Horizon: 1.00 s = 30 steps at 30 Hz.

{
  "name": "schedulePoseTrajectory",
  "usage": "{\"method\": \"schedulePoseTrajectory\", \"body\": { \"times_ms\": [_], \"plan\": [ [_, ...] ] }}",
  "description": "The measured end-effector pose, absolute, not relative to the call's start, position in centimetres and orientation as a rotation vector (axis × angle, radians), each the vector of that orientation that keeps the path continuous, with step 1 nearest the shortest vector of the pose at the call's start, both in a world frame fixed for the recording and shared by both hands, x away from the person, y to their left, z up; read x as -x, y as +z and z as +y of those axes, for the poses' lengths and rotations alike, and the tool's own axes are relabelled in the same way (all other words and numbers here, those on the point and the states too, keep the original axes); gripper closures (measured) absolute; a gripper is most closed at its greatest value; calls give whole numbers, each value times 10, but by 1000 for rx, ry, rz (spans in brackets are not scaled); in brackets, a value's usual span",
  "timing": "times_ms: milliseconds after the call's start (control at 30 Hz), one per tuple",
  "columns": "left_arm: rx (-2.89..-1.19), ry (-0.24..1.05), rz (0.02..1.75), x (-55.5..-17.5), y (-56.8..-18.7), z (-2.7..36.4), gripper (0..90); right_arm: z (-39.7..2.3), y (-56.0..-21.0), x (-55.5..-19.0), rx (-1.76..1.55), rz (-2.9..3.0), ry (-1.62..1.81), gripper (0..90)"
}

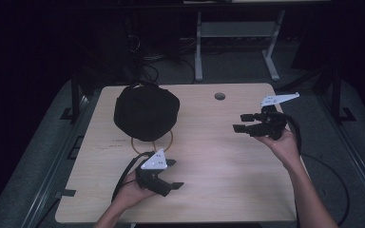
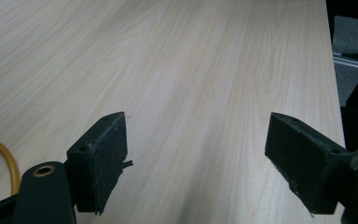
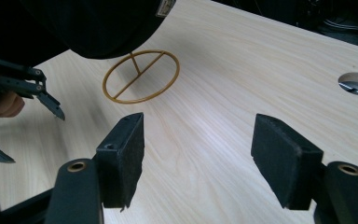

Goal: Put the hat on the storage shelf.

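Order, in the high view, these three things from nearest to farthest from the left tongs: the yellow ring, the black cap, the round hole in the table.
From the left tongs:
1. Yellow ring: just beyond them, partly under the cap.
2. Black cap: farther back, on the table's left half.
3. Round hole: far edge, toward the right.

The left claw (image 1: 171,173) is black, topped by a grey three-cornered plate with small holes, and a black cable trails from it. The right claw (image 1: 240,122) matches — same grey plate, same black cable. Brass-ringed holes sit beside the blocky, rough-faced pads (image 3: 123,156). Both forearms are bare — no sleeves.
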State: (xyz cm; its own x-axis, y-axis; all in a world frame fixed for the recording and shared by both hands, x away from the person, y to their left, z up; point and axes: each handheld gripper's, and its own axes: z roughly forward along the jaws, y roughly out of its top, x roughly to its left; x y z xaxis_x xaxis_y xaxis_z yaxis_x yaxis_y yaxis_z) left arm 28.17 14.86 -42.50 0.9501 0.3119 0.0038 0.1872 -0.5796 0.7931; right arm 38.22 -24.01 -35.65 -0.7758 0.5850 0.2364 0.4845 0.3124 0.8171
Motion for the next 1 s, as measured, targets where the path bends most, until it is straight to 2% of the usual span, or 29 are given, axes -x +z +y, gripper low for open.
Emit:
{"method": "schedulePoseTrajectory", "body": {
  "times_ms": [1000],
  "plan": [
    [-2211, 172, 364, -281, -427, 148, 195, -283, -407, -352, -1169, 2466, 1430, 302]
  ]
}}
